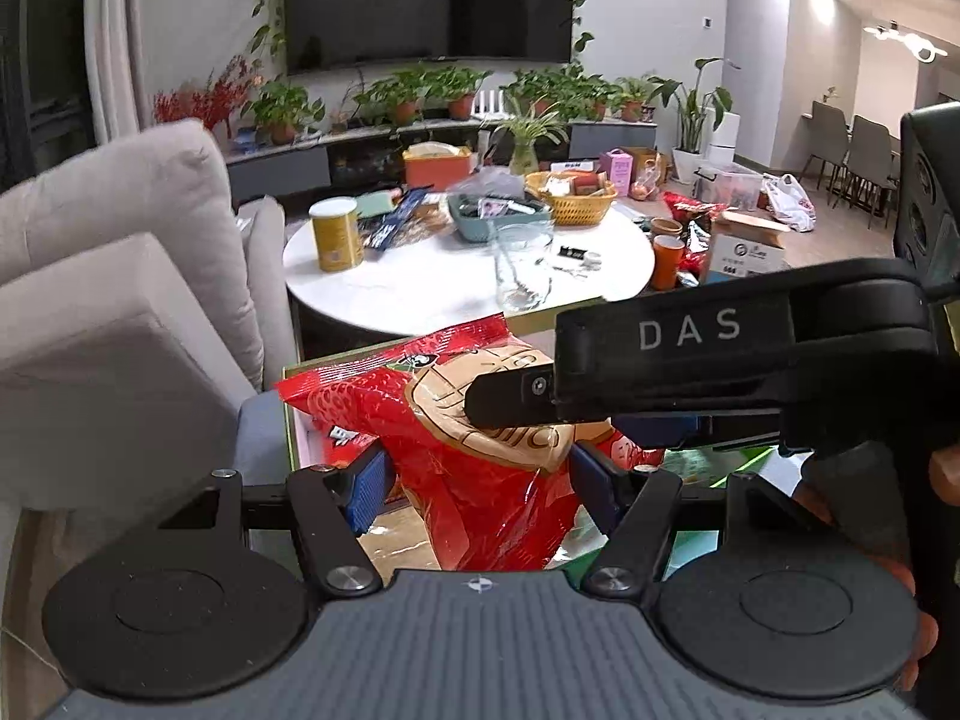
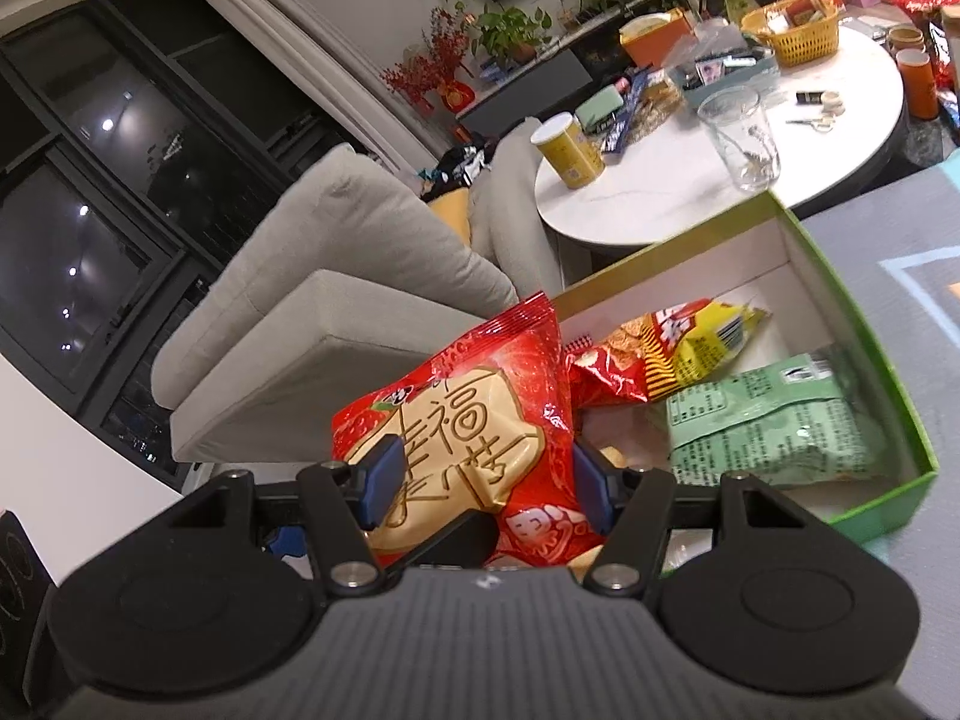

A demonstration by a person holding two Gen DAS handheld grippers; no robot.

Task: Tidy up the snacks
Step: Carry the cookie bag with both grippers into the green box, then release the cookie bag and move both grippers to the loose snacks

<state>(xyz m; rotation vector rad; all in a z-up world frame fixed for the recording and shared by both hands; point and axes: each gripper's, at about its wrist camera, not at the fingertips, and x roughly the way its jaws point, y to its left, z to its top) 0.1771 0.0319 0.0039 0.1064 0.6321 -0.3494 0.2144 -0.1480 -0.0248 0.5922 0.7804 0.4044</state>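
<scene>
— Where's the red bag (image 2: 480, 432)?
— Over the green box's (image 2: 864, 354) near end. Both grippers, left (image 1: 480, 489) and right (image 2: 483, 483), are partly closed and pinch it.
— And inside?
— A yellow bag (image 2: 672, 354) and a green bag (image 2: 768, 420).

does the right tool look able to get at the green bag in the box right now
Probably not yet. The right tool is occupied: its fingers sit on either side of the red snack bag, which the left tool also straddles. The green bag lies uncovered in the green box, so the path looks free once the red bag is released.
</scene>
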